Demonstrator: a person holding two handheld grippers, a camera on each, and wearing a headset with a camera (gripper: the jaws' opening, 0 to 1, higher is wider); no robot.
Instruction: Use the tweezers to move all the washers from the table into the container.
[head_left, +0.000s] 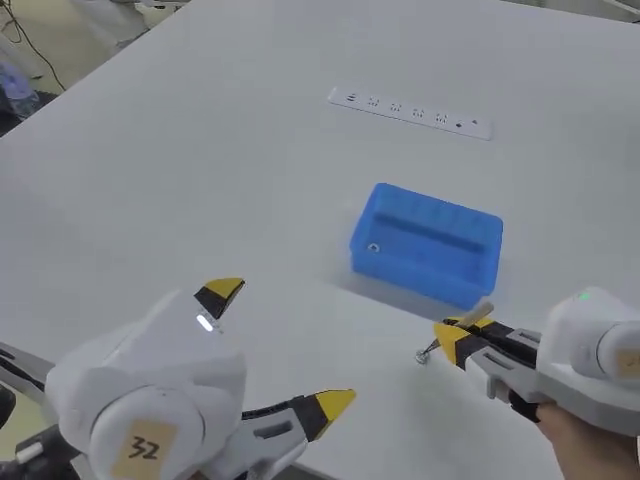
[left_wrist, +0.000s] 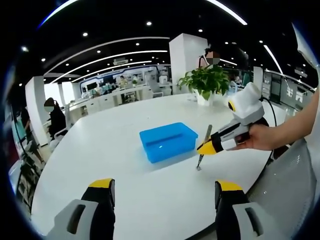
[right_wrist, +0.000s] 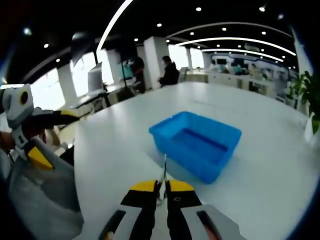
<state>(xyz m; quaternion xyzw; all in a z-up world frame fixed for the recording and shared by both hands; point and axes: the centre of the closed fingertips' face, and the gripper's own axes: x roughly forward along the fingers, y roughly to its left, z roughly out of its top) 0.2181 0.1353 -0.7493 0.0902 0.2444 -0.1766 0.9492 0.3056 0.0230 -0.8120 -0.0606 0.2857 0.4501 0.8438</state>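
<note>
The blue container (head_left: 430, 245) stands on the white table (head_left: 200, 180), with one small washer (head_left: 373, 248) inside at its left end. My right gripper (head_left: 457, 338) is shut on the tweezers (head_left: 440, 345) just in front of the container. Their tips meet the table at a small grey metal piece (head_left: 423, 356); I cannot tell whether it is pinched. In the right gripper view the tweezers (right_wrist: 164, 172) point from the gripper (right_wrist: 160, 187) toward the container (right_wrist: 195, 142). My left gripper (head_left: 278, 348) hangs open at the lower left, holding nothing. Its own view shows the gripper (left_wrist: 165, 187), the container (left_wrist: 167, 141) and the tweezers (left_wrist: 204, 147).
A white power strip (head_left: 410, 110) lies on the table beyond the container. A potted plant (left_wrist: 210, 82) stands at the table's far edge. People sit and stand at other desks in the room behind.
</note>
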